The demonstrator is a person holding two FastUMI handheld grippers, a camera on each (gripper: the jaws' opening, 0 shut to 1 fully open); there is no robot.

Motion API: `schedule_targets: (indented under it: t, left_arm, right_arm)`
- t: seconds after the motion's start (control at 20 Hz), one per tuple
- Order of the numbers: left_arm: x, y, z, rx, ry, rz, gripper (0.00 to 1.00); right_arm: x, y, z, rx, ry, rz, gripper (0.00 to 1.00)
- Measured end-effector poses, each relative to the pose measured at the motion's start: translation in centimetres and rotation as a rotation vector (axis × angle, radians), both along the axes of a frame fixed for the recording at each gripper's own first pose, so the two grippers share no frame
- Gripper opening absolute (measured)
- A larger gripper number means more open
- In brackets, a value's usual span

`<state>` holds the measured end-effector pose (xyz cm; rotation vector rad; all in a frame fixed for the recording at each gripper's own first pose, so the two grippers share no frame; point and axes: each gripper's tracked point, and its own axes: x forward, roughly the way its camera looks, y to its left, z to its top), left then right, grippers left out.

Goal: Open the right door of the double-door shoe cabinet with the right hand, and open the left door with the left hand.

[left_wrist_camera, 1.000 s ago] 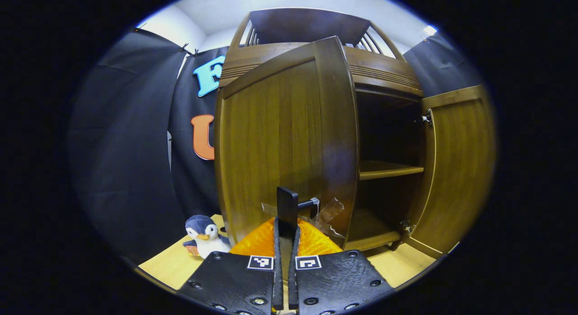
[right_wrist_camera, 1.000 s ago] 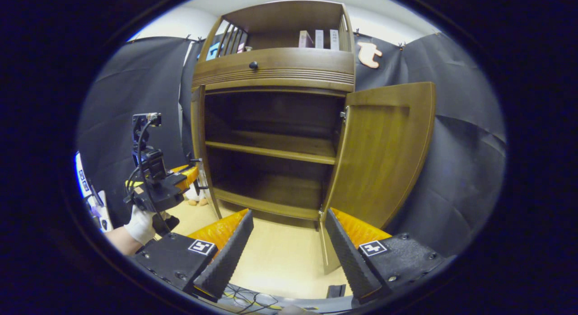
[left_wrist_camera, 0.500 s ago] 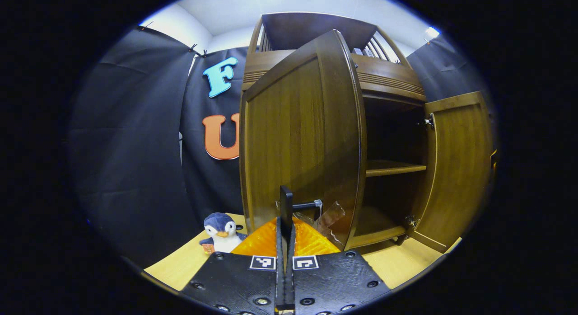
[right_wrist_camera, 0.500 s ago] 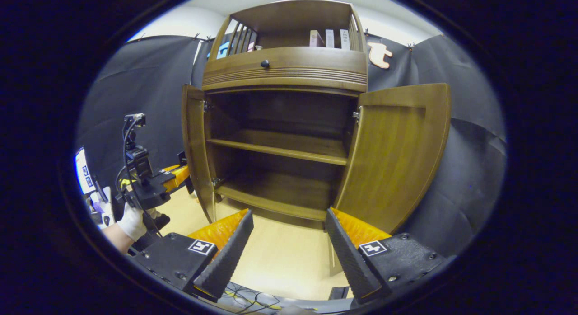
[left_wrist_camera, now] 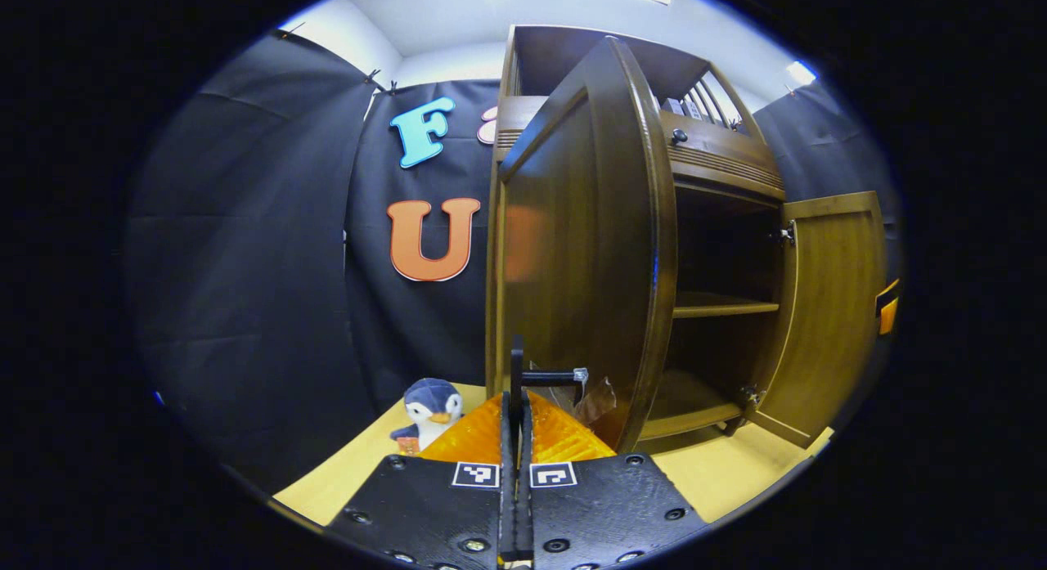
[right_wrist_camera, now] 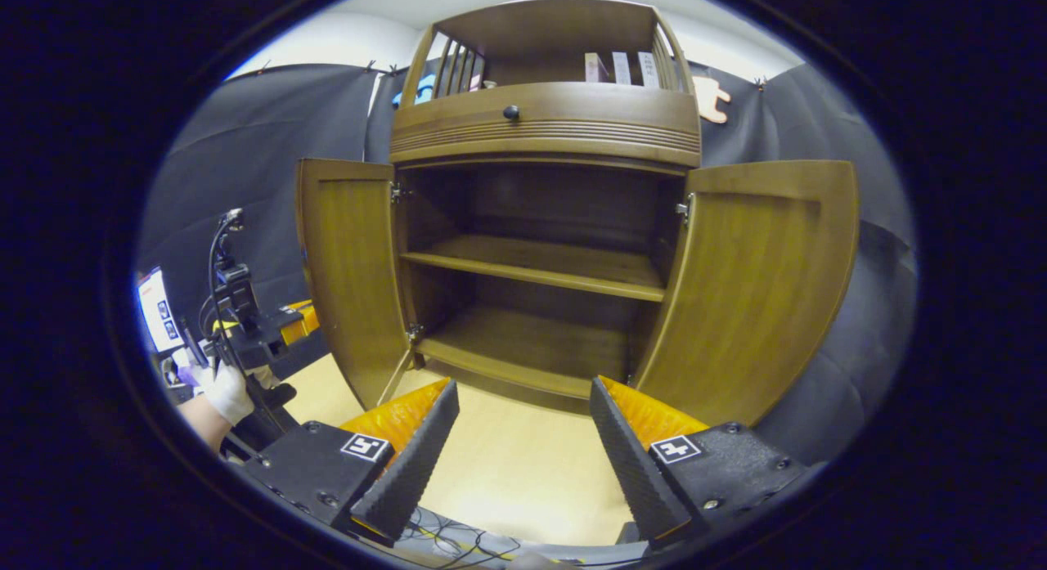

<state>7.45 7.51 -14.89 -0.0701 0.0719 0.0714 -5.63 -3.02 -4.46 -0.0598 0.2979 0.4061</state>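
In the right gripper view the shoe cabinet [right_wrist_camera: 544, 128] stands at 12 o'clock with both doors swung wide: the left door [right_wrist_camera: 352, 267] at 10 o'clock, the right door [right_wrist_camera: 757, 284] at 2 o'clock, and two bare shelves [right_wrist_camera: 540, 263] between them. The right gripper [right_wrist_camera: 523, 455] hangs released, fingers well apart over the pale tabletop [right_wrist_camera: 507, 480], touching nothing. At 9 o'clock a gloved hand [right_wrist_camera: 229, 390] holds the left gripper [right_wrist_camera: 286, 329] just beside the left door's outer face.

In the left gripper view the left gripper [left_wrist_camera: 517, 390] is clenched on the black door handle [left_wrist_camera: 546, 377] (a thin bar jutting from the left door [left_wrist_camera: 572, 243]), its fingers pressed together around it. A toy penguin [left_wrist_camera: 432, 406] sits on the tabletop [left_wrist_camera: 720, 480] at 7 o'clock, near the door's foot. The right door [left_wrist_camera: 830, 308] stands open at 3 o'clock.
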Motion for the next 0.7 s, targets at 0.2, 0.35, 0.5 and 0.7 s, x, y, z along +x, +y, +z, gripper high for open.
schedule_targets:
  t: [0.2,0.35,0.5,0.7]
  left_arm:
    - [-0.5,2.7,-0.2,0.018,-0.001,-0.038,0.00]
    - [-0.7,4.9,-0.4,0.001,-0.002,-0.077,0.00]
    - [-0.3,5.9,-0.4,0.000,0.007,-0.154,0.00]
    - [-0.5,8.3,-0.8,-0.045,0.013,-0.232,0.00]
  right_arm:
    - [-0.2,0.8,0.0,0.010,-0.001,0.016,1.00]
    - [-0.4,1.4,0.0,0.016,0.000,0.022,1.00]
    - [-0.5,1.6,-0.1,0.030,0.006,0.018,1.00]
    - [-0.8,1.9,-0.3,0.032,0.024,0.002,1.00]
